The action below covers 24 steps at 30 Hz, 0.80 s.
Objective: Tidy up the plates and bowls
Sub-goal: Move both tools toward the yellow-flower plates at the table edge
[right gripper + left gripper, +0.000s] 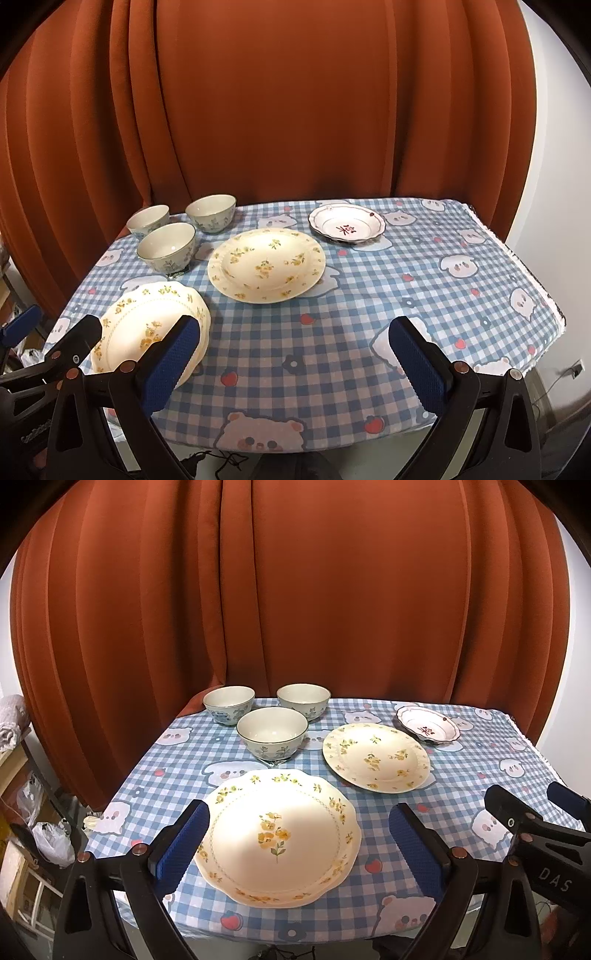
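I hold my left gripper low at the near edge of the table, its blue pads spread wide and grasping nothing. Between them, resting on the checked cloth, lies the near plate, cream with yellow flowers and a wavy rim; the left pad covers a slice of its left edge. My right gripper hangs just beside it, also released and empty, with only bare cloth between its pads. In the right wrist view its left pad hides part of that same near plate, and the left gripper's black frame cuts in at the lower left corner.

Further back, near the middle of the table, sits a second plate, round, with the same yellow sprigs. Left of it stand three bowls in a tight cluster: the front bowl, the back left bowl and the back right bowl, all upright, pale with blue-green flower prints; whether they touch I cannot tell. At the far right is a small dish with a dark scalloped rim and a red mark at its centre, too small to read.

A rust curtain closes off everything behind the table.
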Available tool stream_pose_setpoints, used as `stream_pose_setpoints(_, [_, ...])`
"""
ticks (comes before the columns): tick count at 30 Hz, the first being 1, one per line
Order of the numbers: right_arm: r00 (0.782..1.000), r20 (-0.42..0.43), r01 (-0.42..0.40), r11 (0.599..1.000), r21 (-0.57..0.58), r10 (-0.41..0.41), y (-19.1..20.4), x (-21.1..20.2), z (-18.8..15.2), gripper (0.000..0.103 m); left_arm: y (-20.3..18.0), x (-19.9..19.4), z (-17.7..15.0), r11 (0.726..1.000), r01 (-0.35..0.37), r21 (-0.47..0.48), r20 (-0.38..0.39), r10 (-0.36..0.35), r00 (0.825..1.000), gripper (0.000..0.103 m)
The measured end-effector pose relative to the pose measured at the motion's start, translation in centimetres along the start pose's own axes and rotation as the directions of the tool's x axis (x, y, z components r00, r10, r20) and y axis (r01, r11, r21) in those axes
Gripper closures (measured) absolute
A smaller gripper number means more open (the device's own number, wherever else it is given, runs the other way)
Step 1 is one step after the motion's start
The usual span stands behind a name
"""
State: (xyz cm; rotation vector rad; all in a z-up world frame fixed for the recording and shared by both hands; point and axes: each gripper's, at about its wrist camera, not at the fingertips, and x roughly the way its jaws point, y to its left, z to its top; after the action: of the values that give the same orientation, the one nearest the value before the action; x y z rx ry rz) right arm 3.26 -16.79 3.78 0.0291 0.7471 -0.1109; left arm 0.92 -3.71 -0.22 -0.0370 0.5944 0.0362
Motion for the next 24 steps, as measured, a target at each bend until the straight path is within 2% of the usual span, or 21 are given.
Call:
stream_pose_setpoints(10, [0.999, 0.019, -0.045, 0.999, -0.021, 0.046, 0.35, -0.03, 0.27, 0.000, 0.28, 0.45, 0.03, 0.999, -0.028, -0.018, -0.013, 0.027, 1.000, 0.005])
stream_pose_setpoints(24, [0.999, 0.017, -0.049, 0.999, -0.024, 0.049, -0.06, 0.40, 0.28, 0.000, 0.57, 0.57, 0.08, 1.000, -0.027, -0.016, -0.013, 0.027, 1.000, 0.005])
